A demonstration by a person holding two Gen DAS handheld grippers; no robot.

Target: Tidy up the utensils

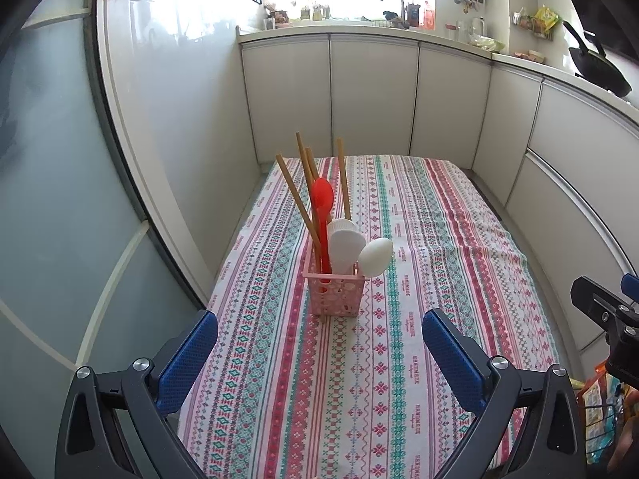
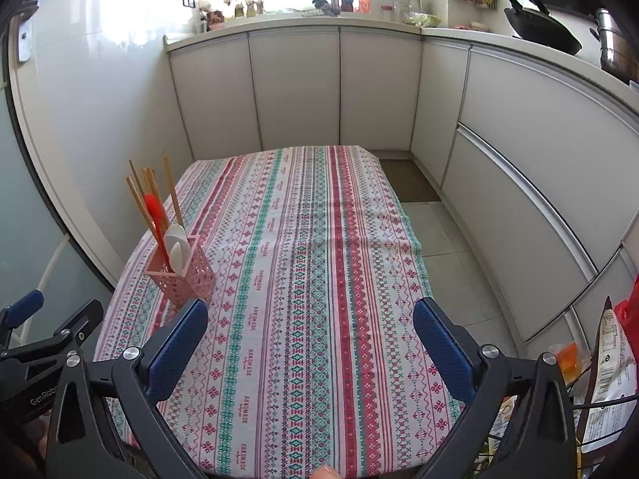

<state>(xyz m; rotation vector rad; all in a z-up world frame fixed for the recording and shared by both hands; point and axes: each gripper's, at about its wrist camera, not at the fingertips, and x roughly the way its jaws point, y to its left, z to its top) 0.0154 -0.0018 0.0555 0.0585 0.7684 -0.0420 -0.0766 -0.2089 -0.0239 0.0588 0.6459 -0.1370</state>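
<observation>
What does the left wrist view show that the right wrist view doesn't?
Only the left wrist view shows the round white spoon leaning out of the holder. Only the right wrist view shows the floor tiles beside the table and a steel pot. Both show the pink holder with chopsticks and red spoon, and the tablecloth.

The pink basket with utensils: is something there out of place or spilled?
Nothing stands out. The pink basket stands upright on the tablecloth, holding the chopsticks, red spoon and white spoons. No utensil lies loose on the cloth.
</observation>
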